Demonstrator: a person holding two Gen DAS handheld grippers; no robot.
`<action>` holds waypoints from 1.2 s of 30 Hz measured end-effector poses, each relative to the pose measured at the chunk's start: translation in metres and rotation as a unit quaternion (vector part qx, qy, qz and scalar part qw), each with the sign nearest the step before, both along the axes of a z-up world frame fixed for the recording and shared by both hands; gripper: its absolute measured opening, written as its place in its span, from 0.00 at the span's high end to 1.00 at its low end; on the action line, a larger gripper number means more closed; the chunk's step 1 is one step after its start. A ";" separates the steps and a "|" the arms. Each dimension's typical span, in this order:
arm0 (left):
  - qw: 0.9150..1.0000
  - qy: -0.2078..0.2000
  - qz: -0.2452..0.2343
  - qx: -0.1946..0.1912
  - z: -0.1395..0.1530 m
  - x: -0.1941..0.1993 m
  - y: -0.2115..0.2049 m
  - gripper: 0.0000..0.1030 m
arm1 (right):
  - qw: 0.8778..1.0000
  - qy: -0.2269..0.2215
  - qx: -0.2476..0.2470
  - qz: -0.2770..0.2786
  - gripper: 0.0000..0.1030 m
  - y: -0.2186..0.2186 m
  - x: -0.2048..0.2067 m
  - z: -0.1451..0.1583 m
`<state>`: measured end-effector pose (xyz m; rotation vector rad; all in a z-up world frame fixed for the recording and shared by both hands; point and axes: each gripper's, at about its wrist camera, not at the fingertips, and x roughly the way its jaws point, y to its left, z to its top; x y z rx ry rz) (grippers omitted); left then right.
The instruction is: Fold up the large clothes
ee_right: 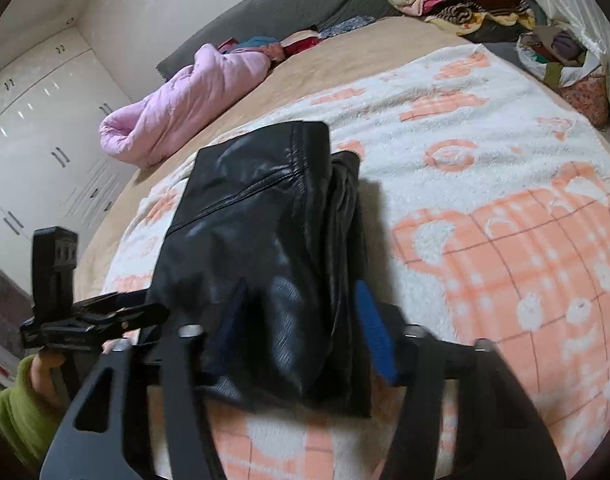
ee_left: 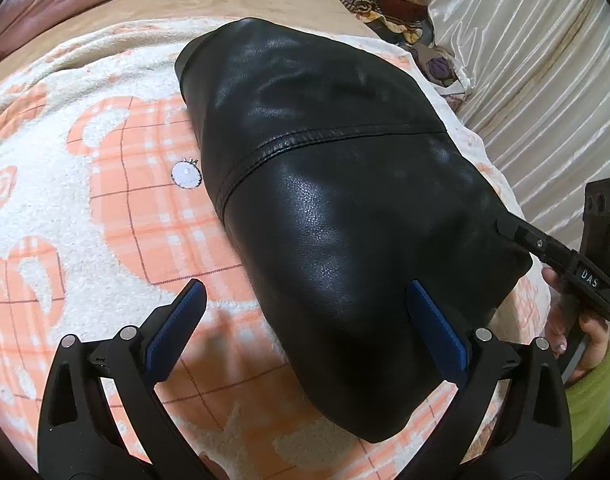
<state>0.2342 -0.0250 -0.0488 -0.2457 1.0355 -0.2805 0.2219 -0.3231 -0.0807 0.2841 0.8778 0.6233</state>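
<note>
We see a cream-and-orange fleece blanket [ee_left: 105,208] covering the bed, a folded black leather jacket [ee_left: 345,184] lying on it. Our left gripper [ee_left: 305,320] is spread wide, gripping nothing. Our right gripper [ee_right: 301,328] straddles the jacket's near edge; grasp unclear.

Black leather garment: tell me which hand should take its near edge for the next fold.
Probably right: the right gripper already straddles the black leather garment edge; the left gripper stands wide open, one finger off it.
</note>
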 end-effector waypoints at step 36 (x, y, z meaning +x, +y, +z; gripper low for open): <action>1.000 0.004 -0.008 0.025 -0.010 0.007 0.000 0.17 | 0.998 -0.025 0.022 -0.046 0.17 0.012 -0.033 0.033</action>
